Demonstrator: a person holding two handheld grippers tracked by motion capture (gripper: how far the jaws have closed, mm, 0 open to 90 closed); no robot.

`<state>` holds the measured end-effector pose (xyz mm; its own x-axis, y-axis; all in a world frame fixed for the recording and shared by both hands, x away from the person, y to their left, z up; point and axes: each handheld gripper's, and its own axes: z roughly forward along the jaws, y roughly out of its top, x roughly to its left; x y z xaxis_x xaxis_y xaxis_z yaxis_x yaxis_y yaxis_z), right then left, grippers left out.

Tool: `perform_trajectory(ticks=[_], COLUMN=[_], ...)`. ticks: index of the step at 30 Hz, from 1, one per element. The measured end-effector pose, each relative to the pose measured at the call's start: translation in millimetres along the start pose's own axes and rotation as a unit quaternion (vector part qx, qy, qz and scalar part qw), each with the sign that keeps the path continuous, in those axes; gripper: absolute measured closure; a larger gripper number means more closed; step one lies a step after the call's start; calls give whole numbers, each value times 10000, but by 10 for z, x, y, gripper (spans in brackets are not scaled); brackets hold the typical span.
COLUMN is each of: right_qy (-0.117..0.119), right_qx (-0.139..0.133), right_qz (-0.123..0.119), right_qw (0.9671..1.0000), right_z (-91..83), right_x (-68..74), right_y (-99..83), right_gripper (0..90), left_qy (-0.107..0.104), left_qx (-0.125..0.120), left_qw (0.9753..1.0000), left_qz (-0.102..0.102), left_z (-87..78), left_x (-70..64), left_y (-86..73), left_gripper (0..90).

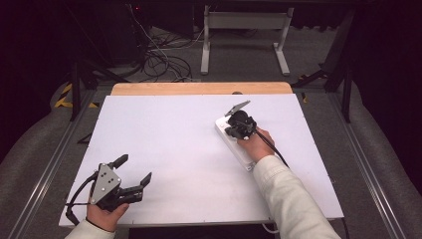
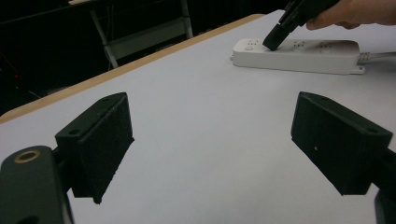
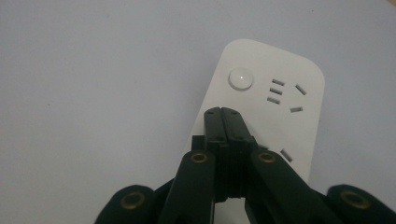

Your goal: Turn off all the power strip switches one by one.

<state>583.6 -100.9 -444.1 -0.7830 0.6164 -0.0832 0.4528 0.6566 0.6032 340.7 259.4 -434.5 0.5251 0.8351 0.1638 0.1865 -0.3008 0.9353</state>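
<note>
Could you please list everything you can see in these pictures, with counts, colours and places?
power strip: one, white, far right part of the table, under the right hand-held gripper
round button: one, white, at the strip's far end
table: one, white top with a wooden far edge
cables: several, dark and light, on the floor beyond the table
frame: one, light grey, on the floor behind
left hand-held gripper: one, black, jaws wide apart, near left corner
right hand-held gripper: one, black, jaws together, tip over the strip near the button
</note>
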Motion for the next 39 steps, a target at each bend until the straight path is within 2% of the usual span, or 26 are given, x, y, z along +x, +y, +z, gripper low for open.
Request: perform_trajectory(ticks=[1, 2, 3, 4, 5, 7, 20, 21, 22, 23, 26, 27, 31, 39], right_qy=[-154, -154, 164, 164, 183, 123, 30, 61, 61, 24, 38, 25, 131, 143], right_qx=[-107, -107, -677, -677, -840, -883, -974, -824, -824, -845, -926, -846, -897, -757], right_qz=[-227, -227, 76, 76, 81, 53, -15, 82, 82, 6, 23, 98, 275, 320], right_qw=[9996, 9996, 9975, 9975, 9963, 9960, 9952, 9965, 9965, 9964, 9957, 9964, 9955, 9965], right_z=[-87, -87, -251, -251, -352, -393, -443, -433, -433, -446, -441, -389, -300, -120], right_x=[21, 21, -14, -14, -26, -22, -30, -41, -41, -11, -18, -55, -101, -130], right_y=[47, 47, 86, 86, 113, 110, 173, 235, 235, 327, 393, 412, 388, 345], right_gripper=[900, 900, 900, 900, 900, 900, 900, 900, 900, 900, 900, 900, 900, 900], left_qy=[0, 0, 11, 11, 6, 17, 6, -3, -3, -6, -2, -11, -23, -20], left_qx=[1, 1, 9, 9, 11, 13, 19, 19, 19, 18, -2, -8, -1, 3], left_qw=[10000, 10000, 10000, 10000, 10000, 10000, 10000, 10000, 10000, 10000, 10000, 10000, 10000, 10000], left_qz=[-13, -13, -18, -18, -39, 6, 9, 14, 14, 15, -13, -6, -38, -30], left_z=[5, 5, 11, 11, 16, 17, 19, 19, 19, 19, 14, 3, 6, 10], left_x=[5, 5, 13, 13, 16, 16, 11, 10, 10, 11, 14, 16, 25, 20], left_y=[-2, -2, -5, -5, -6, -4, -2, -1, -1, -1, -1, -3, -8, -6], left_gripper=[133, 133, 133, 133, 133, 133, 133, 133, 133, 133, 133, 133, 133, 133])
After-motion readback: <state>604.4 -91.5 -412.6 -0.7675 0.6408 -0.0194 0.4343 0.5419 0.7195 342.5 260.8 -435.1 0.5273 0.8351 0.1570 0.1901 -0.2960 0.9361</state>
